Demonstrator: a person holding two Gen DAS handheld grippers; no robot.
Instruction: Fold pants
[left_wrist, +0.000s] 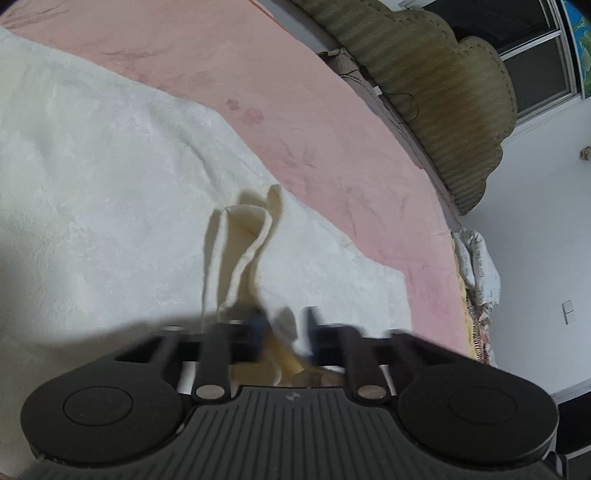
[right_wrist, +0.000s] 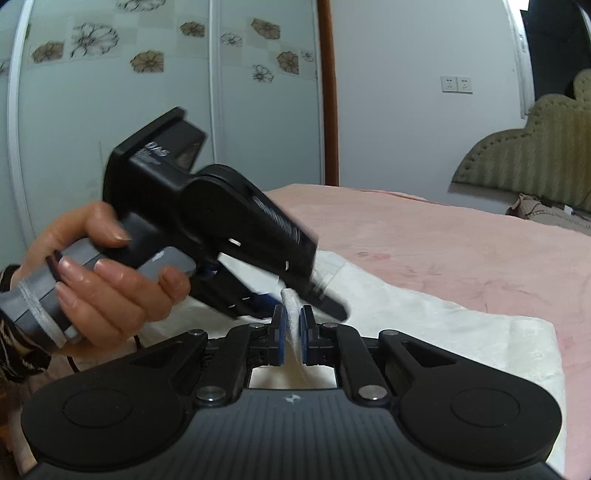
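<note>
Both grippers pinch the cream pants: right gripper level, left gripper tilted down toward four o'clock, held by a curled hand.

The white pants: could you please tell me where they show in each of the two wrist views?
Left wrist: the white pants fill the left and centre, one fold rising into the claw.
Right wrist: they lie across the lower centre and right, pinched in the claw.
Shared landmark: the padded headboard, upper right in both.
</note>
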